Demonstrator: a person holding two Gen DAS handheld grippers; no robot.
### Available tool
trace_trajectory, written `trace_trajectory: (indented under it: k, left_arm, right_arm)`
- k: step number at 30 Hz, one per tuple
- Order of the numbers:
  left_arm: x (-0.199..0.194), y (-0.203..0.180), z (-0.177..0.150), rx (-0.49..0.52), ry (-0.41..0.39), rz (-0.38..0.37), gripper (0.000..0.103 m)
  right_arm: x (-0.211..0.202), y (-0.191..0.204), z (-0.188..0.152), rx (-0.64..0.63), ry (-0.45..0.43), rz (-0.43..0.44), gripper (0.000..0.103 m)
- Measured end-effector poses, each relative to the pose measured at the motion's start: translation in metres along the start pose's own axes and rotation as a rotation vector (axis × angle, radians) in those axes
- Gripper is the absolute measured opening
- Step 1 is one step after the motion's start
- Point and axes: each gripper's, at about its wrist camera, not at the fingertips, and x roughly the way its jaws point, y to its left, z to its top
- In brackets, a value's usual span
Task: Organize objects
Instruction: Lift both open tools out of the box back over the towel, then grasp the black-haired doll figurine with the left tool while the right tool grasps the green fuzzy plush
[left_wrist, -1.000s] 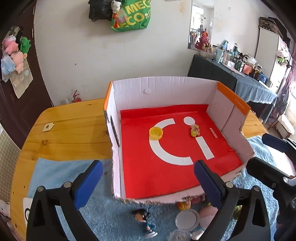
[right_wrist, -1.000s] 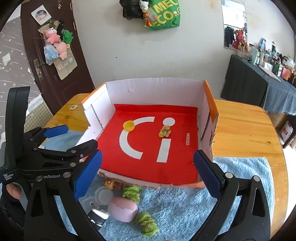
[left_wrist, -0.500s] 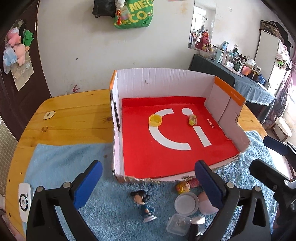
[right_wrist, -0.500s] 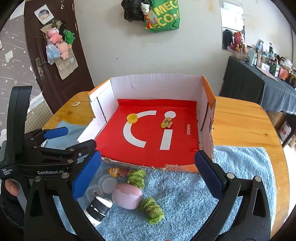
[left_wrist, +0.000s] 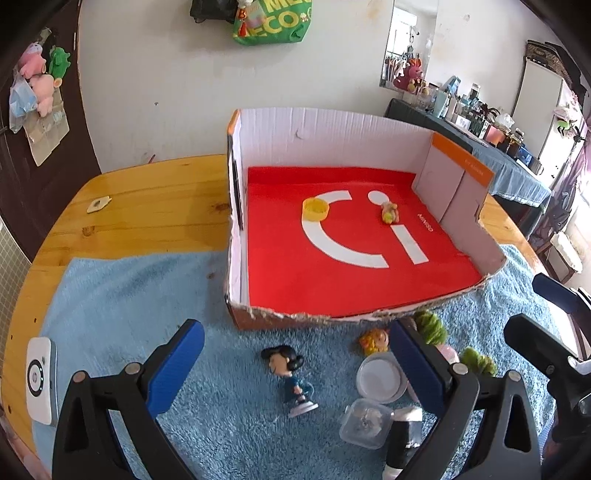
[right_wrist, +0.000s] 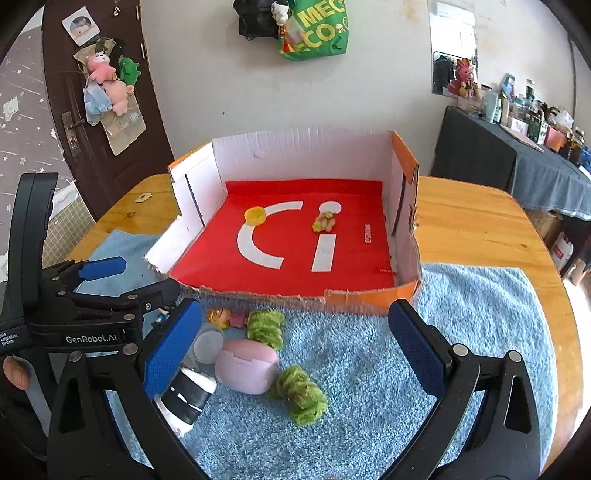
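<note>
A cardboard box (left_wrist: 458, 173) (right_wrist: 192, 184) with a red floor holds a yellow cap (left_wrist: 315, 209) (right_wrist: 255, 215) and a small yellow toy (left_wrist: 388, 212) (right_wrist: 324, 221). In front of it on the blue towel (left_wrist: 122, 288) (right_wrist: 480, 314) lie a dark-haired figurine (left_wrist: 291, 380), a round white lid (left_wrist: 380, 376), a clear case (left_wrist: 365, 421), a pink egg-shaped case (right_wrist: 247, 365), two green fuzzy pieces (right_wrist: 301, 393) (right_wrist: 266, 326) and a small orange toy (left_wrist: 373, 340). My left gripper (left_wrist: 295, 373) is open above the figurine. My right gripper (right_wrist: 293, 354) is open above the pink case.
The towel lies on a round wooden table (left_wrist: 147, 199) (right_wrist: 476, 229). A white device (left_wrist: 40, 380) sits at the table's left edge. A black-and-white cylinder (right_wrist: 186, 397) lies beside the pink case. A dark door and a cluttered side table stand behind.
Both grippers have drawn back from the box and tilted down, so the loose toys on the towel now show between their fingers. Both stay open.
</note>
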Motion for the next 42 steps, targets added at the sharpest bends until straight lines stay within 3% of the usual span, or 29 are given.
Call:
trace_trajectory:
  k: [17, 18, 20, 23, 25, 33, 42]
  left_arm:
    - [0.015, 0.014, -0.027, -0.038, 0.039, 0.014, 0.102]
    - [0.015, 0.015, -0.029, -0.039, 0.041, 0.012, 0.102]
    - [0.016, 0.016, -0.03, -0.037, 0.043, 0.01, 0.1]
    - [0.017, 0.019, -0.032, -0.037, 0.046, 0.011, 0.093]
    - [0.018, 0.021, -0.034, -0.044, 0.052, -0.002, 0.09]
    - [0.022, 0.017, -0.04, -0.036, 0.077, -0.03, 0.065]
    - [0.026, 0.013, -0.04, -0.027, 0.071, -0.011, 0.056]
  right_arm:
    - [0.002, -0.005, -0.024, -0.003, 0.011, -0.03, 0.101]
    - [0.003, -0.005, -0.026, 0.0, 0.014, -0.03, 0.099]
    - [0.003, -0.007, -0.028, 0.009, 0.018, -0.027, 0.081]
    - [0.006, -0.011, -0.032, 0.024, 0.038, -0.018, 0.063]
    - [0.006, -0.012, -0.035, 0.026, 0.046, -0.014, 0.058]
    - [0.009, -0.013, -0.046, 0.026, 0.08, 0.012, 0.043]
    - [0.014, -0.011, -0.056, 0.012, 0.117, 0.025, 0.039]
